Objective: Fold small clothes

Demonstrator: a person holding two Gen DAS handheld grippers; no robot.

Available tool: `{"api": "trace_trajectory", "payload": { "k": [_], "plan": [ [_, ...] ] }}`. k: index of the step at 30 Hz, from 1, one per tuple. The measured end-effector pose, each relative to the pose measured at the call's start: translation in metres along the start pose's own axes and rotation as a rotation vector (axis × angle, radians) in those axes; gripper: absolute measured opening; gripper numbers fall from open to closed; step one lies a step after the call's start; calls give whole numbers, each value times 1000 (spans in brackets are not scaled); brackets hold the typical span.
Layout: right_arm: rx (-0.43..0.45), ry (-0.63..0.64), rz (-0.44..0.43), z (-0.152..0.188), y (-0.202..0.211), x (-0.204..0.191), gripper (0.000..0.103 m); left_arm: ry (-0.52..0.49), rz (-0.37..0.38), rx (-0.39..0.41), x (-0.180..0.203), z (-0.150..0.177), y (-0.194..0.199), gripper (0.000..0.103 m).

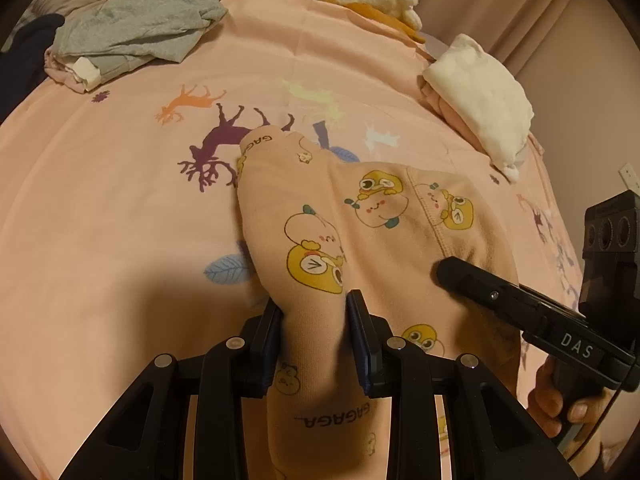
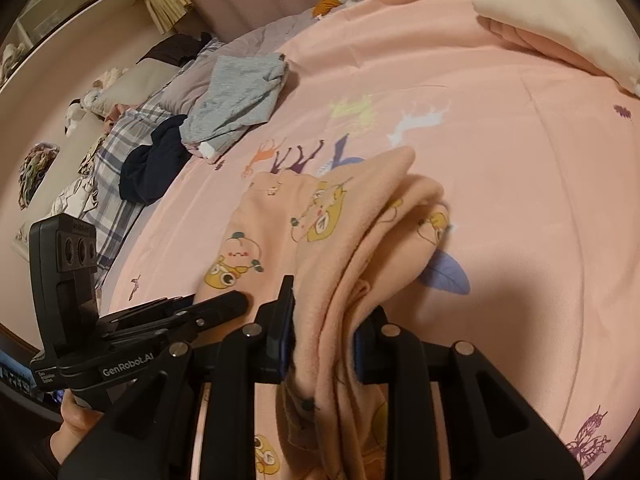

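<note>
Both grippers clench the peach printed garment [image 1: 360, 220] over the bed [image 1: 100, 220]. The left gripper [image 1: 314, 308] pinches one fold. The right gripper [image 2: 324, 320] grasps a bunched edge.

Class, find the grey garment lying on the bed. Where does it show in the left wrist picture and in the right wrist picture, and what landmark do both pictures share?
Left wrist view: the grey garment lies at the upper left, far across the pink bedsheet.
Right wrist view: the grey garment lies left of centre in the upper half, beside a dark blue garment.
Shared landmark: the purple deer print on the sheet.
</note>
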State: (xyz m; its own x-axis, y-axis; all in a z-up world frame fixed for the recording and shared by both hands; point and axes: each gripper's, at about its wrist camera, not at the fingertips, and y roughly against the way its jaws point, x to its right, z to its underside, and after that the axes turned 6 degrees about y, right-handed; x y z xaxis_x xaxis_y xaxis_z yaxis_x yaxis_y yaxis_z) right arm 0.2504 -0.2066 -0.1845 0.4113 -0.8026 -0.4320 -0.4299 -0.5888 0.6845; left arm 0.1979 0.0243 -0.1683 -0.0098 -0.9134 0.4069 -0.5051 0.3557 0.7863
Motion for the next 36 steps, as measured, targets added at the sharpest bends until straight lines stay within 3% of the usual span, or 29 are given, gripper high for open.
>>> {"api": "trace_trajectory", "payload": {
  "k": [17, 30, 36],
  "plan": [
    [-26, -35, 44, 6, -7, 19, 32, -12, -43, -4, 0, 3, -4, 30],
    [-6, -59, 108, 8, 3, 32, 53, -64, -102, 23, 7, 7, -4, 34],
    [11, -56, 154, 11, 10, 36, 55, -75, -118, 31, 6, 8, -2, 35]
  ]
}}
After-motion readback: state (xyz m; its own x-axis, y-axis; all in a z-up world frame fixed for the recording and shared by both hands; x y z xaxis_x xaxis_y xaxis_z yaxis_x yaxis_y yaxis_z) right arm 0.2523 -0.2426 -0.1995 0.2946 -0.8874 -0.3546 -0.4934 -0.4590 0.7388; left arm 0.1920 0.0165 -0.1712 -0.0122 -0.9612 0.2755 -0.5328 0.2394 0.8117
